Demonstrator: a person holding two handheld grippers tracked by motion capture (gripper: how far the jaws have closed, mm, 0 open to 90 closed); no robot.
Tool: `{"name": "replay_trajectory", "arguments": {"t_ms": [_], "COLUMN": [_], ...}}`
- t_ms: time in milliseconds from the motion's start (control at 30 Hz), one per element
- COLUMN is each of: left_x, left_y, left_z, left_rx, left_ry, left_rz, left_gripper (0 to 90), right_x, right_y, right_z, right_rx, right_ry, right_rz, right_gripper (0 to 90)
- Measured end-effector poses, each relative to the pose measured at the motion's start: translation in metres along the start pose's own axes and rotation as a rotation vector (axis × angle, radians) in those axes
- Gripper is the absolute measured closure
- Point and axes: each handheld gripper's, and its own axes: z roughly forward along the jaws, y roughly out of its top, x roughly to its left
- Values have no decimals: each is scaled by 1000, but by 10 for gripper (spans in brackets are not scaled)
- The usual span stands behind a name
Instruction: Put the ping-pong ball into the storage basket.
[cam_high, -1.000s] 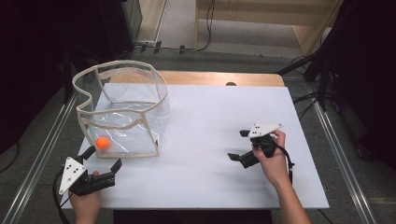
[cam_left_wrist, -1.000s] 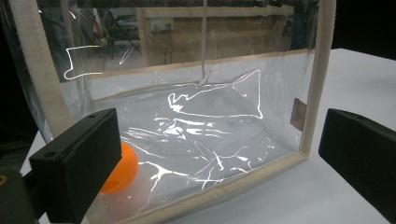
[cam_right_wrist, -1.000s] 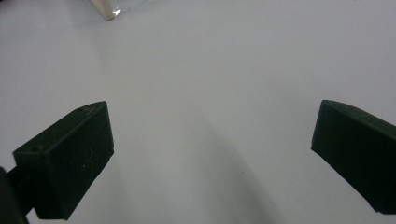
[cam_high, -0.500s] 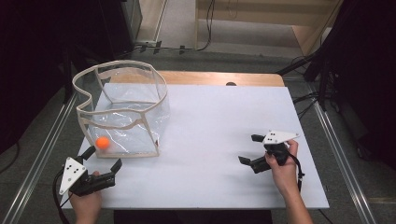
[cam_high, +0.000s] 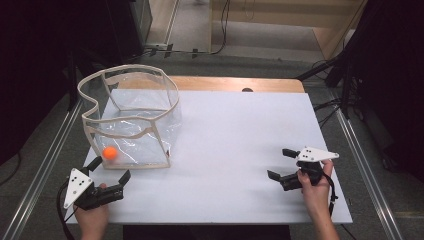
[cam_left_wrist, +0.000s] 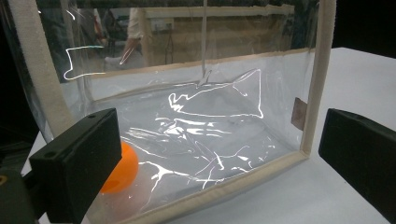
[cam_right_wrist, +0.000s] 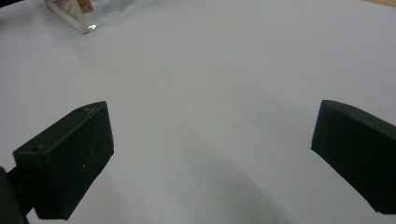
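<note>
Left claw (cam_high: 107, 171) spread, just before clear bag (cam_high: 131, 120) at counter's (cam_high: 240, 150) left; right claw (cam_high: 281, 163) spread, well apart. Bag looks light, floppy, slick film; grip stiff cream rim. Orange ball (cam_high: 110, 153) inside

A white table (cam_high: 235, 145) stands on a grey floor (cam_high: 45, 160), with a strip of bare wood (cam_high: 235, 84) along its far edge. Metal rails (cam_high: 365, 170) run down both sides. Beyond, cables (cam_high: 220, 30) trail across the floor toward a wooden platform (cam_high: 280, 10); the surroundings are dark.
</note>
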Motion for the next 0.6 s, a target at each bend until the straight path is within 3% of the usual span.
{"name": "replay_trajectory", "arguments": {"t_ms": [600], "left_x": [0], "left_y": [0], "left_z": [0], "left_rx": [4], "left_ry": [0], "left_rz": [1], "left_gripper": [1], "right_x": [-16], "right_y": [-31], "right_z": [-42], "right_rx": [-62], "right_ry": [-63], "right_rz": [60], "right_gripper": [0]}}
